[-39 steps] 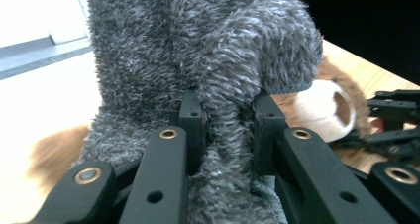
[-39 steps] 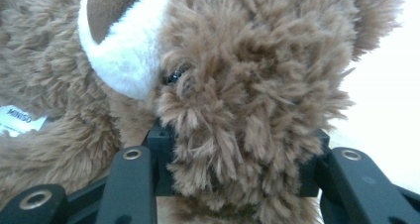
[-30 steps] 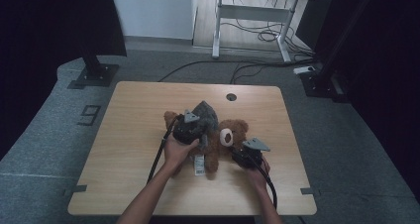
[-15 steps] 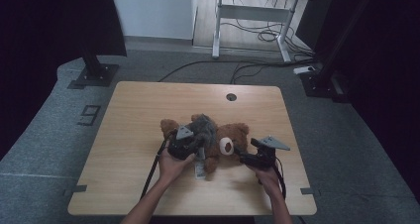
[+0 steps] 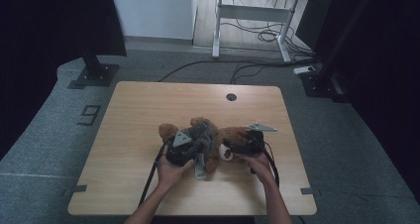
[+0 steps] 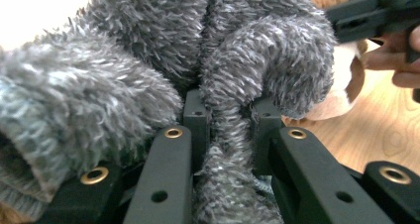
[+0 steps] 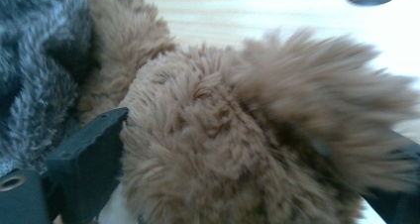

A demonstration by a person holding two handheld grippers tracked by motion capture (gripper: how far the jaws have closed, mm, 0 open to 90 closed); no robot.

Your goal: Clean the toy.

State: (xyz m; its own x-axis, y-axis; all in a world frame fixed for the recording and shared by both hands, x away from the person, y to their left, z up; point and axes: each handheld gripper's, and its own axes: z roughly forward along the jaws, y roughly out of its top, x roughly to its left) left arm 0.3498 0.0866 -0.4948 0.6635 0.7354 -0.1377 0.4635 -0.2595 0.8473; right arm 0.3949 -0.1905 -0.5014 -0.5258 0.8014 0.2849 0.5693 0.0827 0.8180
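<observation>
While left gripper (image 6: 225,130) pinches grey fuzzy cloth (image 6: 198,50), right gripper (image 7: 247,149), just opened wide, straddles teddy's head (image 7: 237,135).

Teddy bear (image 5: 233,137) on table (image 5: 148,110) (near edge)

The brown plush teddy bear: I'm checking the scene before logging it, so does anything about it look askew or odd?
Yes. The brown plush teddy bear lies on its side on the wooden table, not sitting up. Its fuzzy grey knitted garment is bunched and rumpled over the body, a fold pinched in the left gripper. No tear or damage shows.
</observation>
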